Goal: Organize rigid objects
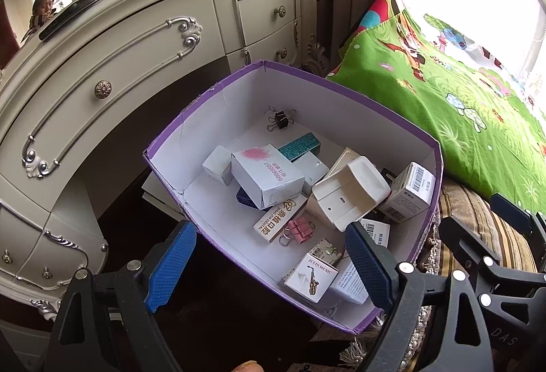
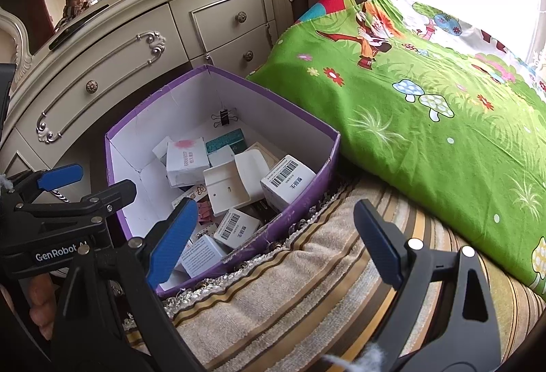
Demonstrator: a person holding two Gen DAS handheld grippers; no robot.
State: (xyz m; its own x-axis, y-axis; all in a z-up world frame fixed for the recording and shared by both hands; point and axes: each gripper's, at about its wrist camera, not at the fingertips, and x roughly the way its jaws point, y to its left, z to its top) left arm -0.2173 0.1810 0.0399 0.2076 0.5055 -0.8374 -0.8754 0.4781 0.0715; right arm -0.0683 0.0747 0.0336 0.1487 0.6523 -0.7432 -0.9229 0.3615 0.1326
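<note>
A purple cardboard box (image 1: 170, 136) with a white inside holds several small cartons, a black binder clip (image 1: 280, 120), pink binder clips (image 1: 297, 230) and a white saxophone-print carton (image 1: 311, 277). The box also shows in the right wrist view (image 2: 300, 191), resting on a striped cushion (image 2: 307, 276). My left gripper (image 1: 269, 264) is open and empty, hovering over the box's near edge. My right gripper (image 2: 273, 244) is open and empty above the cushion, just right of the box. The left gripper also shows at the left of the right wrist view (image 2: 92, 184).
A cream dresser with drawers (image 1: 112, 65) stands behind the box. A green cartoon-print pillow (image 2: 426, 105) lies to the right on the cushion. The dark floor (image 1: 218, 310) lies below the box's left side. A bright window is at the upper right.
</note>
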